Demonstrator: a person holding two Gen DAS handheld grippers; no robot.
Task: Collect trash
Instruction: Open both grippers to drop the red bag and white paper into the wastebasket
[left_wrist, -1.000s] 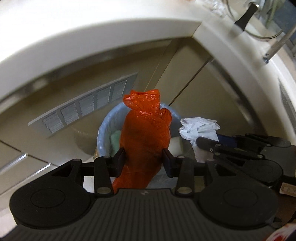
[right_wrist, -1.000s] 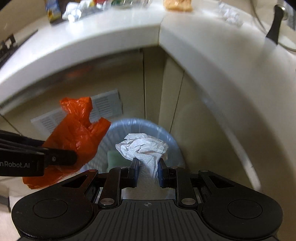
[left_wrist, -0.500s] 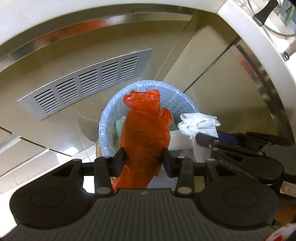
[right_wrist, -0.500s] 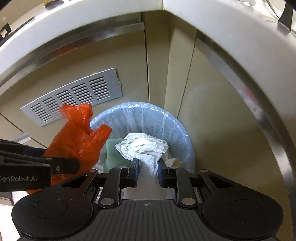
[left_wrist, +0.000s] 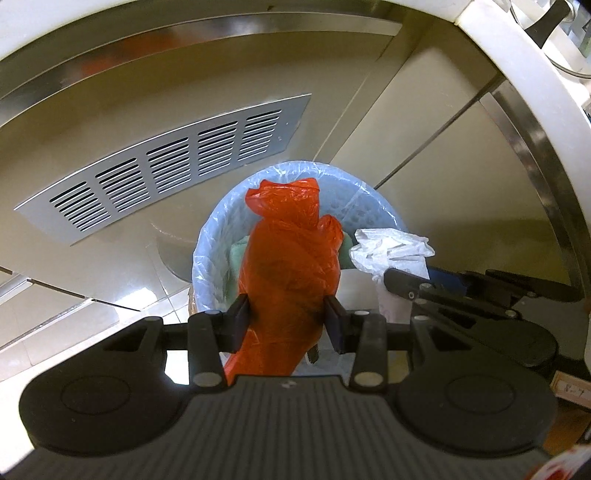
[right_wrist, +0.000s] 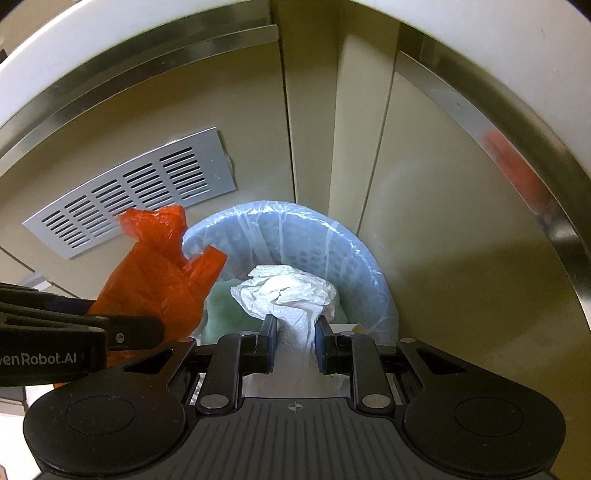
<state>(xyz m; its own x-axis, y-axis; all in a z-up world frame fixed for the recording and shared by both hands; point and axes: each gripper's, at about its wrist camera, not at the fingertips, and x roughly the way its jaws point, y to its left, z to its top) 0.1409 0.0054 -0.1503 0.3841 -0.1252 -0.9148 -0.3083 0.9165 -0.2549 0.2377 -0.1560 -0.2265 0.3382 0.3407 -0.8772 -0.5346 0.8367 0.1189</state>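
Observation:
My left gripper (left_wrist: 287, 319) is shut on an orange plastic bag (left_wrist: 291, 266), which hangs over a round bin (left_wrist: 207, 240) lined with clear plastic. The same orange bag (right_wrist: 159, 277) shows at the left of the right wrist view, over the bin's left rim. My right gripper (right_wrist: 294, 341) is shut on a crumpled white plastic bag (right_wrist: 284, 291), held just above the bin (right_wrist: 354, 258). That white bag (left_wrist: 391, 249) and the right gripper (left_wrist: 406, 286) appear to the right in the left wrist view. Pale green trash (right_wrist: 221, 306) lies inside the bin.
Beige cabinet doors (right_wrist: 461, 240) stand behind the bin, under a curved white counter edge (left_wrist: 535, 92). A grey vent grille (left_wrist: 166, 162) is set into the cabinet panel at the left. Pale floor tiles (left_wrist: 55, 314) show at the lower left.
Both grippers have come down toward the bin with their bags still held. The countertop has slid out of view at the top and the bin fills more of each view.

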